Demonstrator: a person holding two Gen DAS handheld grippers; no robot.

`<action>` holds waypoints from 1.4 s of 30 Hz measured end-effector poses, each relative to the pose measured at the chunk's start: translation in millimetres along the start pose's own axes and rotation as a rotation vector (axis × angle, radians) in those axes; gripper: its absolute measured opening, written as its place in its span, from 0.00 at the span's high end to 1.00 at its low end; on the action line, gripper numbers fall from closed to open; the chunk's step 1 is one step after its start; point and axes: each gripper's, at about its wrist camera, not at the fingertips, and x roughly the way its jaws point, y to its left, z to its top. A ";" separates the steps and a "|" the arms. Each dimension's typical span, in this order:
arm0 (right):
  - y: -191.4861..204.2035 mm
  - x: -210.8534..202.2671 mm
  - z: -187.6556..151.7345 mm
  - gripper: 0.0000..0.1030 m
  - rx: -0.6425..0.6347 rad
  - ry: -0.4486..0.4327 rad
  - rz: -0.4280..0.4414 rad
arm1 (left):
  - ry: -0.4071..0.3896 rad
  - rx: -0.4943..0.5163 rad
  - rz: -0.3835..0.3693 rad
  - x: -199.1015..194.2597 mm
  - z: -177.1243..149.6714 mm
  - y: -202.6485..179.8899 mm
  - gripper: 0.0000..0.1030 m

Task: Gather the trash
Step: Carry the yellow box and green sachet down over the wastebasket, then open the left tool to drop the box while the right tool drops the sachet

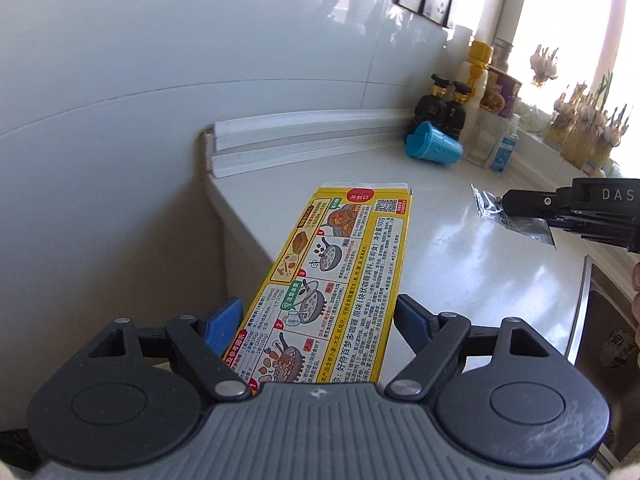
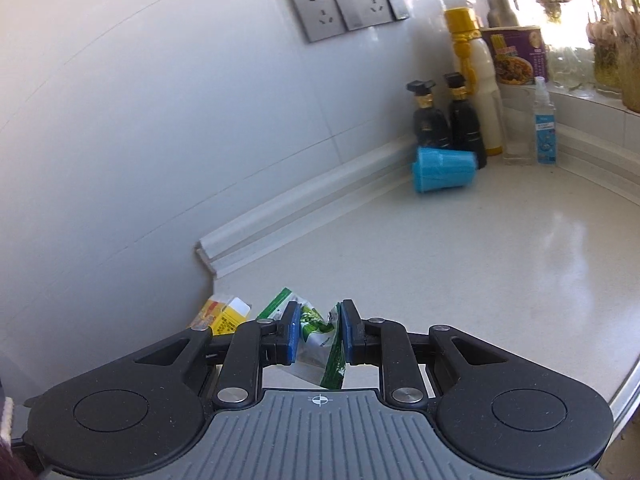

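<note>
1. The bench (image 2: 460, 264) is mostly bare across its middle, so by my reading the collecting is well along (no bin shows in either view, so where the trash will go cannot be told).
2. The box (image 1: 340, 280), yellow with printed cooking pictures, is the largest piece in hand. It sits lengthwise between the blue pads of the left tool (image 1: 320, 322), whose jaws stand wide and press on its two long edges, and it juts out over the bench corner, off the surface.
3. The blue cup (image 2: 444, 170) lies on its side at the back of the bench, against the dark bottles (image 2: 448, 120). It may be trash not yet collected, or it may belong there; the pictures do not settle that.
4. The wrapper (image 2: 320, 332), crumpled green and white film, is pinched in the right tool (image 2: 318, 334), jaws narrow around it. In the left view it shows as silvery film hanging from that tool's tip, above the bench.
5. What is left, as I judge it: both pieces are held but not dropped anywhere yet, and possibly the cup after them. The bottles, spray and noodle tub in the corner look like stock, not trash.
</note>
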 end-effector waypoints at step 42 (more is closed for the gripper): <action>119.4 259.0 -236.0 0.79 -0.075 0.419 -0.044 | 0.496 -0.205 0.280 130.9 -166.9 189.2 0.22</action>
